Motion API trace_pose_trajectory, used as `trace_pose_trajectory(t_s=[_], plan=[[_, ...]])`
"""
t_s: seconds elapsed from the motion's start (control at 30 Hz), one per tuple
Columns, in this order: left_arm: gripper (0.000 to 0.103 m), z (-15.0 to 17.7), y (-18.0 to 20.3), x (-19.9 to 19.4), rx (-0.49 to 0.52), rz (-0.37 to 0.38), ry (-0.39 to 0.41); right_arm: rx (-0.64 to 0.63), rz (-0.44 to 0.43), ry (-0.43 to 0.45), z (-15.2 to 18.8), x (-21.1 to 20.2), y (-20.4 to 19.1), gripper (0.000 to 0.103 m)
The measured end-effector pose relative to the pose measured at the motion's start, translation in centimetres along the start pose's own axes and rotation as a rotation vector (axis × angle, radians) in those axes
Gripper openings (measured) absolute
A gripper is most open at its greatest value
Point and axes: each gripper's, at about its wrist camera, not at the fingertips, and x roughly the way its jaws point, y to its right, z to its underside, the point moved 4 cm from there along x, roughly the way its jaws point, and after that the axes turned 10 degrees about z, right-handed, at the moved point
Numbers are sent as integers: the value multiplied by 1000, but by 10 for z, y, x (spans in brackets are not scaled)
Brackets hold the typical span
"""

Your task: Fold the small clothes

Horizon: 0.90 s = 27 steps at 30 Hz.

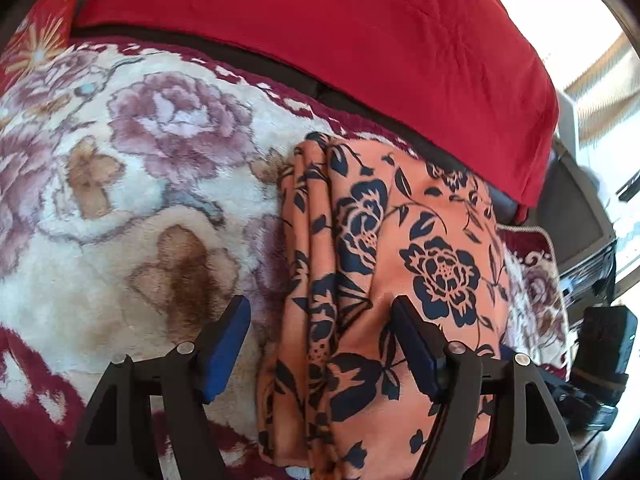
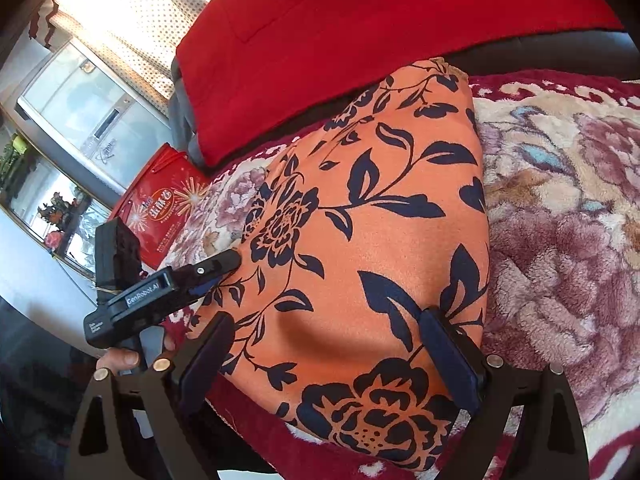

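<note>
Orange floral garment (image 1: pixel 404 240) on plush blanket (image 1: pixel 120 184), red cushion (image 1: pixel 360 40) behind.

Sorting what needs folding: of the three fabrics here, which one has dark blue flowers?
The orange cloth, lying folded on the flowered fleece blanket. The blanket's flowers are mauve, and the red cover behind is plain.

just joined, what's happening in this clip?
A person with a handheld gripper in each hand is folding an orange floral garment on a plush flowered blanket. The garment lies folded in layers. Left gripper and right gripper both hover over it, jaws open, gripping nothing.
</note>
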Motion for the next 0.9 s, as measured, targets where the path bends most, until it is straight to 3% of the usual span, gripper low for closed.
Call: trace_pose_trajectory(t_s=[0.9], plan=[[82, 4, -3, 18, 8, -35, -27, -5, -3, -2, 0, 0, -1, 95]])
